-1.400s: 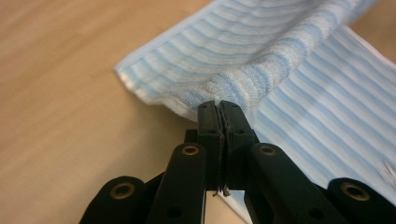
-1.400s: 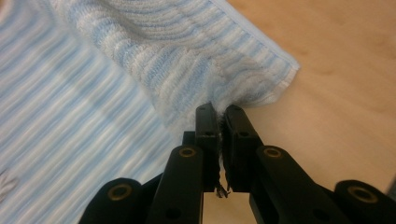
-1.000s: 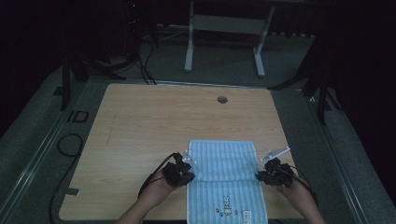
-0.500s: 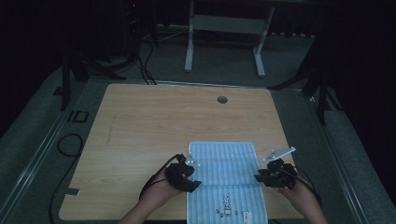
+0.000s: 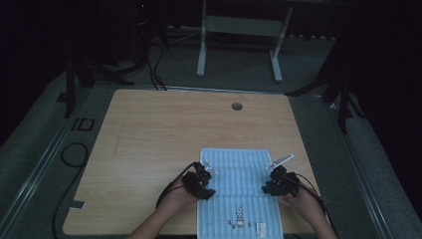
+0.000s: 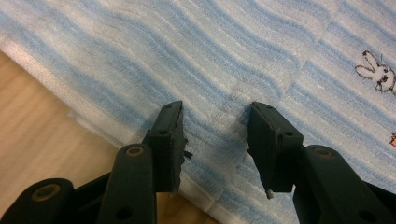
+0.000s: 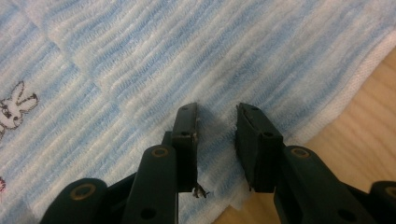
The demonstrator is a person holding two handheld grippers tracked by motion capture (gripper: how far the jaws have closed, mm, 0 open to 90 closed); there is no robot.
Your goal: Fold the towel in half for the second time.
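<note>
High view, towel: a blue-and-white striped towel lies flat at the near edge of the bench, its long axis running away from the person, with the printed end nearest them.
High view, grippers: the left gripper sits at the towel's left long edge and the right gripper at its right long edge, about level with each other near mid-length; each hand is equally near its own edge.
Left gripper view, state: the jaws have just been opening, then eased in a little; they stand partly apart over the towel, pads not pressing on it, nothing held.
Left gripper view, relation: the towel's edge runs diagonally just behind the jaw tips, with bare bench at lower left; the cloth lies straight ahead and below.
Right gripper view, state: the jaws have just been opening and stand partly apart over the towel, gripping nothing.
Right gripper view, relation: the edge passes beneath the jaws, with bench at right.
Judgement: the next pinch likely needs each gripper to drop onto its own edge.
</note>
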